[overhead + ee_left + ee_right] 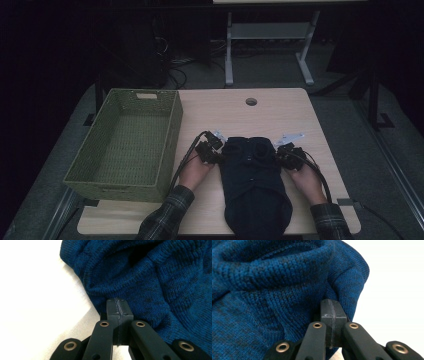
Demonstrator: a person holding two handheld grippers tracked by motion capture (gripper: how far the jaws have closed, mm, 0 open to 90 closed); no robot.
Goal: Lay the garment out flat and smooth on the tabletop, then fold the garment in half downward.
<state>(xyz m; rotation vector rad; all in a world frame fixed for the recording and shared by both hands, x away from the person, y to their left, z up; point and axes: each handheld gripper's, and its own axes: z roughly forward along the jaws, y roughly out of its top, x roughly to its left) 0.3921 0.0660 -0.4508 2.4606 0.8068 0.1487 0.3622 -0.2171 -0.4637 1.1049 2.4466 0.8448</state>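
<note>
Black jaws of the left gripper [117, 306] are sitting nearest the lens in the left gripper view, pressed flat together with only a thin seam showing between them. Their tips are butting against a fold at the edge of the blue knitted sweater [155, 277]; whether any knit is caught in that seam cannot be told. Bare pale table [37, 295] is lying directly to the left of these jaws, and the sweater is spreading away ahead of them and to their right.

Jaws of the right gripper [333, 308] are standing in the same condition in the right gripper view: clenched face to face, tips pushed into a rolled edge of the knit. Sweater fabric is bulking ahead of and to the left of this gripper, with bright table surface to its right.

Seen from the high view, the left gripper [214, 150] and right gripper [284, 151] are flanking the far end of the sweater [252, 185], one at each side, each touching its edge. The garment is lying folded between the two hands, running back toward the person's side of the table [280, 110]. A green woven basket [172, 130] is standing well out beyond the left gripper, apart from the sweater.
</note>
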